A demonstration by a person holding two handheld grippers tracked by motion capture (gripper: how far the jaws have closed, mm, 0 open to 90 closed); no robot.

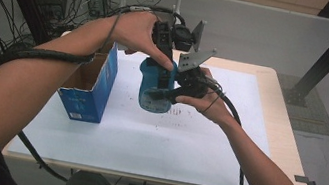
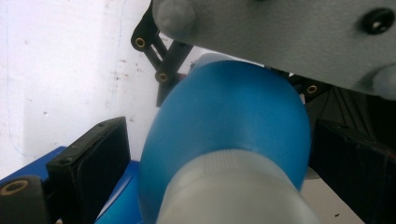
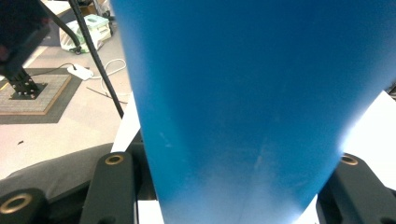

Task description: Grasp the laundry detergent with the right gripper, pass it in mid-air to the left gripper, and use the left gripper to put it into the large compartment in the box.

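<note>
Above white table, blue bottle upright, cap up.

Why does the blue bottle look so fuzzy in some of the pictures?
In the left gripper view the blue bottle sits so close that its pale cap is a soft blur; in the right gripper view its body is smooth, edgeless colour. The high view, farther off, shows the bottle more sharply.

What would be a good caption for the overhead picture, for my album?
Two hand-held grippers grasp a blue bottle above a white table, beside an open blue box.
</note>
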